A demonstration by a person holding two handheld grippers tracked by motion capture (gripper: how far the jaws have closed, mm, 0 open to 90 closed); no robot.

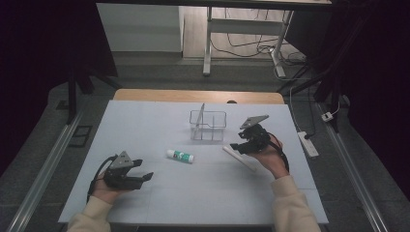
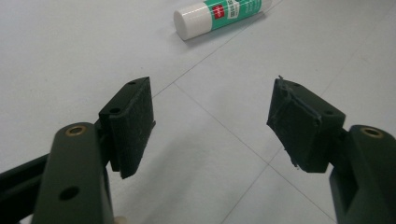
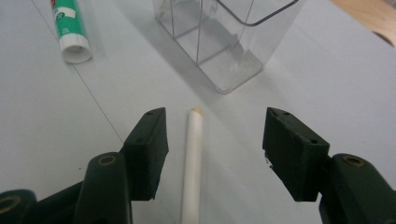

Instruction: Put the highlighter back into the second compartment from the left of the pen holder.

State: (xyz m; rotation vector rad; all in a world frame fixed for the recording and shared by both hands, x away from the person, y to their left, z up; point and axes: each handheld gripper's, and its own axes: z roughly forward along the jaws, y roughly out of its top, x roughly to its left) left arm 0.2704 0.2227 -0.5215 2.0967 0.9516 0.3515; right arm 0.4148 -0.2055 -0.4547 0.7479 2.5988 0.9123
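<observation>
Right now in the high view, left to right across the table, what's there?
Left tool → glue stick → clear divided container → white stick under the right tool.

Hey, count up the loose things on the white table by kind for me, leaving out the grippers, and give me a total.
Glue stick, white cap and green label, lying on its side: 1
White stick, lying between the open jaws of the right gripper: 1
Clear divided container, standing upright: 1
Total: 3
</observation>
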